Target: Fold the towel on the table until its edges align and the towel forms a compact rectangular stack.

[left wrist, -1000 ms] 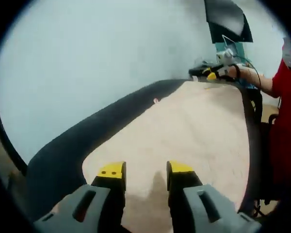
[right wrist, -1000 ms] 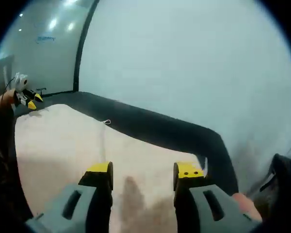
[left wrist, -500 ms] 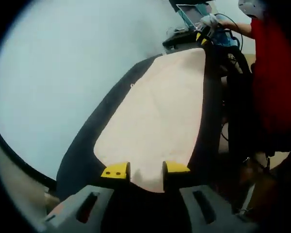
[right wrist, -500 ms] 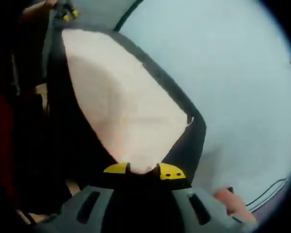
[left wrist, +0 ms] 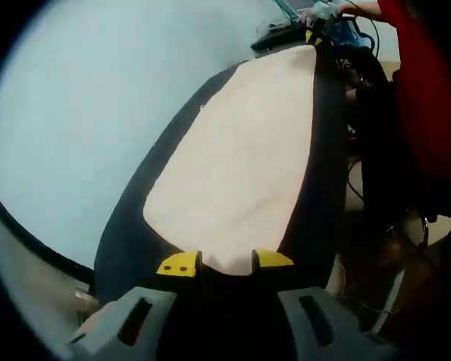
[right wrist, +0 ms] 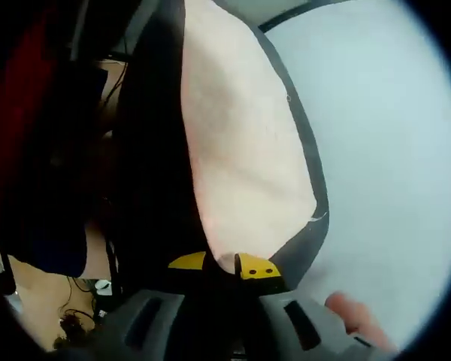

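Left gripper view: the pale peach, flat terry-cloth towel point(left wrist: 240, 158) is seen spread on a black table top point(left wrist: 128, 241), and its near edge lies between the yellow-tipped jaws of the left gripper point(left wrist: 224, 263), which stand at a moderate gap; whether cloth is actually pinched cannot be told. At the far corner of the towel, the right gripper point(left wrist: 313, 30) is seen at the cloth, held in a hand beside a red sleeve point(left wrist: 421, 90).

In the right gripper view, the same towel point(right wrist: 240, 150) runs away from the right gripper point(right wrist: 227, 263), whose jaws are drawn narrow, with the cloth's edge held between them. A fingertip point(right wrist: 346, 312) shows beside the gripper body.

The step in hand is judged to be the taking up of one edge for a fold. It would be done well if both corners were held firmly before lifting, raised level and together so that the edge stays taut, then carried straight across to the opposite edge. Uneven lifting should be avoided, as a skewed fold or a dragged sheet would likely result. The left grip should be confirmed first.
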A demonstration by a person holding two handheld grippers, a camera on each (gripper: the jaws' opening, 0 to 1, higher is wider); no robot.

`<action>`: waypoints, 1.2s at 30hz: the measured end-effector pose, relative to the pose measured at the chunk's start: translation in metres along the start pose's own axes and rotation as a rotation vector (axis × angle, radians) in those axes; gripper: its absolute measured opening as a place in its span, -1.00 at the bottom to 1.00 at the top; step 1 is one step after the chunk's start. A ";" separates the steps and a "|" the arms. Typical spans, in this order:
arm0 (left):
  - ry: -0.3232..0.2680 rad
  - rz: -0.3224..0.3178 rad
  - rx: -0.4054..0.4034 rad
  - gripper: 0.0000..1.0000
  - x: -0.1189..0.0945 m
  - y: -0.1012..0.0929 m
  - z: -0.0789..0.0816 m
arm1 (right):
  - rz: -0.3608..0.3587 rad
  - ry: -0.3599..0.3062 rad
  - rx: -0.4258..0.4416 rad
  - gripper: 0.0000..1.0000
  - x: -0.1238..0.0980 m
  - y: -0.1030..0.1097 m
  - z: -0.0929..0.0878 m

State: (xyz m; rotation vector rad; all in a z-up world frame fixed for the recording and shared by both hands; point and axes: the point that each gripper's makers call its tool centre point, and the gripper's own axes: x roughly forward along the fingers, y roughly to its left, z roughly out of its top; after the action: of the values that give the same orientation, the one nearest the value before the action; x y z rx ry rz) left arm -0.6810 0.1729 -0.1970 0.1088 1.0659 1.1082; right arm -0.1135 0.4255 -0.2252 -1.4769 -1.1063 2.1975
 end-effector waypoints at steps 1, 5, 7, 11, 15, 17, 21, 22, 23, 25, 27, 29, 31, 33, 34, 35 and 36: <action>-0.001 0.000 0.002 -0.44 -0.001 0.001 -0.001 | 0.017 -0.003 -0.008 -0.95 0.001 0.004 0.000; 0.006 0.032 0.042 -0.43 -0.004 0.011 -0.003 | -0.011 -0.023 -0.057 -1.00 -0.002 0.004 0.007; 0.025 0.017 0.053 -0.43 -0.002 0.010 -0.007 | -0.018 -0.043 0.030 -1.00 -0.005 0.002 0.009; 0.063 -0.018 0.113 -0.53 -0.001 0.006 -0.011 | 0.004 -0.052 0.067 -1.00 -0.009 0.000 0.008; 0.108 -0.103 0.152 -0.63 0.000 -0.009 -0.012 | 0.008 -0.065 0.164 -1.00 -0.007 -0.003 0.005; 0.101 -0.123 0.155 -0.62 0.001 -0.012 -0.010 | 0.003 -0.072 0.166 -1.00 -0.008 -0.006 0.005; 0.157 -0.148 0.189 -0.62 0.012 -0.016 -0.019 | -0.014 -0.087 0.233 -1.00 -0.007 -0.014 0.006; 0.158 -0.163 0.192 -0.64 0.015 -0.018 -0.020 | -0.015 -0.086 0.235 -1.00 -0.005 -0.015 0.006; 0.163 -0.175 0.199 -0.68 0.018 -0.020 -0.022 | -0.015 -0.085 0.235 -1.00 -0.005 -0.014 0.005; 0.167 -0.186 0.195 -0.81 0.019 -0.018 -0.020 | -0.006 -0.077 0.234 -1.00 -0.005 -0.013 0.006; 0.165 -0.189 0.180 -0.89 0.019 -0.017 -0.017 | -0.006 -0.081 0.223 -1.00 -0.005 -0.013 0.007; 0.144 -0.182 0.180 -0.89 0.018 -0.014 -0.010 | -0.012 -0.092 0.215 -1.00 -0.009 -0.017 0.008; 0.116 -0.170 0.157 -0.89 0.013 -0.010 0.003 | -0.020 -0.093 0.234 -1.00 -0.012 -0.023 0.006; 0.054 -0.162 0.167 -0.89 0.006 -0.004 0.017 | -0.028 -0.105 0.302 -1.00 -0.018 -0.033 0.008; 0.053 -0.163 0.152 -0.90 0.002 0.001 0.019 | -0.019 -0.099 0.305 -1.00 -0.020 -0.038 0.007; 0.051 -0.157 0.159 -0.90 -0.002 0.007 0.023 | -0.019 -0.098 0.301 -1.00 -0.022 -0.044 0.006; 0.044 -0.120 0.171 -0.91 -0.004 0.020 0.026 | -0.034 -0.098 0.287 -1.00 -0.024 -0.055 0.006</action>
State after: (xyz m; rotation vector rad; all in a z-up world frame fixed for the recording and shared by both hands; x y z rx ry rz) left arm -0.6751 0.1904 -0.1697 0.1545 1.1906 0.9148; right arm -0.1182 0.4459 -0.1686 -1.2329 -0.7945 2.3107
